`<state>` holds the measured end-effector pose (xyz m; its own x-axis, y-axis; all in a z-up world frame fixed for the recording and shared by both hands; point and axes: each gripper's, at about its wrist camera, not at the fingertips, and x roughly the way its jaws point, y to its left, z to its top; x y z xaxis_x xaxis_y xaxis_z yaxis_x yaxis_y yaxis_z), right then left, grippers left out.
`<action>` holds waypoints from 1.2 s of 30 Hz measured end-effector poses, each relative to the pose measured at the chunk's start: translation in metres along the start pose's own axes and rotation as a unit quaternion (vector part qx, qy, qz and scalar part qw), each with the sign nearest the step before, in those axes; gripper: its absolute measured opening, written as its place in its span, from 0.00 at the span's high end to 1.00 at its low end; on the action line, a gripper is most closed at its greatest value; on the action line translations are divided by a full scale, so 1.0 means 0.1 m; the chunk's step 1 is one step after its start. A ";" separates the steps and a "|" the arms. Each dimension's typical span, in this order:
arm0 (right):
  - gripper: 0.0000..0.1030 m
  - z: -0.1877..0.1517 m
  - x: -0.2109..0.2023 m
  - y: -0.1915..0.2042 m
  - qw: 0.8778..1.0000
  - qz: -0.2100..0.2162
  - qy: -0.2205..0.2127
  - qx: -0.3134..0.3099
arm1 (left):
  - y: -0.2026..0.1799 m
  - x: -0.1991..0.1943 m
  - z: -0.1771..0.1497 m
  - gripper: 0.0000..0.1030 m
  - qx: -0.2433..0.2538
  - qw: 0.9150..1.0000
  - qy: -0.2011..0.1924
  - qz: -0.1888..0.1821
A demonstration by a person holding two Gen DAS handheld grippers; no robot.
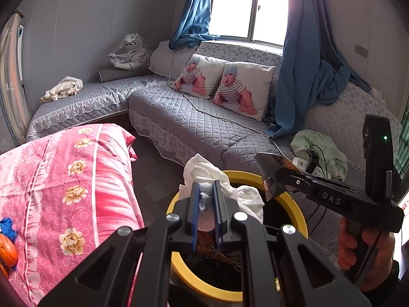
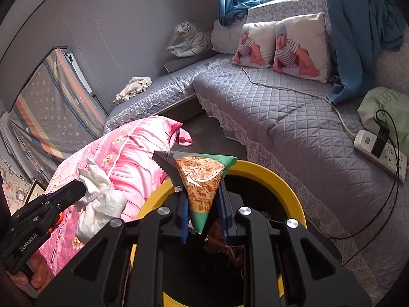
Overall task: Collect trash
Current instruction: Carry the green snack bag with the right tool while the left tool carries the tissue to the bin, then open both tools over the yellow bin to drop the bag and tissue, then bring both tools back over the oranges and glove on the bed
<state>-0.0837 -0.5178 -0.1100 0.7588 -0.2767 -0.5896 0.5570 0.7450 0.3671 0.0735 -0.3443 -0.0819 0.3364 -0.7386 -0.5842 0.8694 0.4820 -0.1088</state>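
bedroom setting: grey quilted sofa along the window wall, two baby-print cushions on it, blue curtains hanging down.

left side: pink floral quilt lies beside the bin, touching or just short of its rim.

centre: yellow-rimmed bin with a dark interior stands between quilt and sofa; some brown wrapper scraps already lie inside.

left gripper: jaws nearly closed, pinching a crumpled white tissue. the wad hangs over the bin's left rim, partly above the opening.

right gripper: jaws drawn in on a snack bag, orange print with green edge, held by its lower corner, long axis roughly upright, wide end up. it sits above the bin's near rim and opening.

right side: power strip with a cable rests on the sofa, well apart from the bin.

judgement: both items sit directly above the bin, so release is the likely next step; the bag is the more centred, the tissue risks catching the rim.
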 end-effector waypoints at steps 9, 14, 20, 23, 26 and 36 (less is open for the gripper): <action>0.78 -0.12 0.20 -0.13 0.999 -0.004 0.026 0.027 | 0.04 0.28 -0.13 0.90 -0.010 0.999 0.035 -0.007; 0.64 -0.10 0.18 -0.20 0.999 -0.016 0.019 0.041 | 0.07 0.30 -0.16 0.71 -0.022 0.999 0.040 -0.011; 0.52 -0.09 0.12 -0.23 0.999 -0.017 0.016 0.047 | 0.25 0.21 -0.14 0.57 -0.056 0.998 0.027 0.000; 0.51 -0.05 0.07 -0.17 0.999 -0.015 0.009 0.041 | 0.34 0.10 -0.10 0.57 -0.066 0.998 0.013 0.010; 0.49 0.00 0.01 -0.10 0.999 -0.010 -0.001 0.033 | 0.45 -0.05 -0.06 0.55 -0.077 0.997 -0.004 0.020; 0.40 0.24 -0.17 0.59 0.998 0.041 -0.035 -0.030 | 1.01 -0.79 0.07 0.52 -0.111 0.987 -0.074 0.089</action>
<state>-0.0553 -0.4843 -0.0612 0.8243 -0.2528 -0.5067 0.4718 0.8013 0.3678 0.1377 -0.2405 -0.0409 0.5397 -0.6856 -0.4886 0.6967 0.6895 -0.1981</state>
